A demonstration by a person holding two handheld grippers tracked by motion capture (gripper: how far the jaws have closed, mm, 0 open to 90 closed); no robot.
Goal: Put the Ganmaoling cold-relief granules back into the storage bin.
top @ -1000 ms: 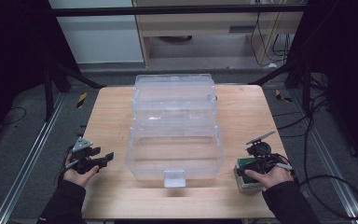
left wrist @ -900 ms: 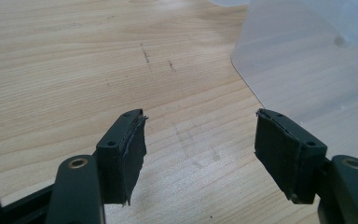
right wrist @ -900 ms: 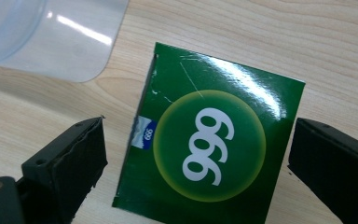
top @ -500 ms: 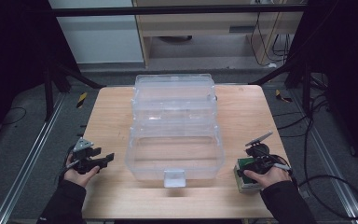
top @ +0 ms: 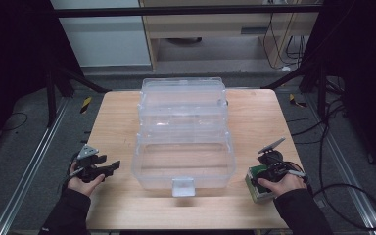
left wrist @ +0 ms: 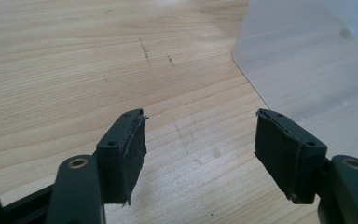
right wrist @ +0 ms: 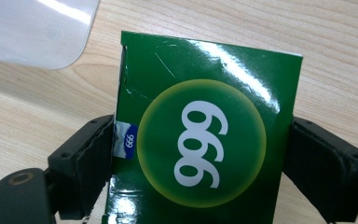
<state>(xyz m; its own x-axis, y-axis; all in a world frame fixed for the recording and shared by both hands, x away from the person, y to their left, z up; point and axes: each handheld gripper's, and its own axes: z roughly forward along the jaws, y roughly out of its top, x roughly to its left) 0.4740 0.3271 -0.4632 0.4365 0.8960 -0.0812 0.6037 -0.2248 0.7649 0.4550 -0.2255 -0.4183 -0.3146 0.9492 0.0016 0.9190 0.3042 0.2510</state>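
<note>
A glossy green box (right wrist: 200, 140) marked 999 lies on the wooden table (top: 112, 117) near its front right corner, and in the high view the green box (top: 254, 185) sits partly under a hand. My right gripper (right wrist: 203, 128) straddles it; its jaws have just been closing, and both pads now rest against the box's two sides. The same right gripper (top: 260, 182) points leftward at the box. At the front left my left gripper (top: 111, 168) lies low over the table, and in its own view the left gripper (left wrist: 200, 126) is open with bare wood between the pads.
A large clear plastic storage box (top: 183, 142) with a lid and a front latch (top: 182, 186) stands mid-table between the hands. Its corner (left wrist: 307, 60) lies just ahead of the left gripper, and another corner (right wrist: 42, 28) lies beyond the green box. Dark floor and cables surround the table.
The right hand has shifted slightly at the green box. The left hand and the clear storage box have stayed where they were.
</note>
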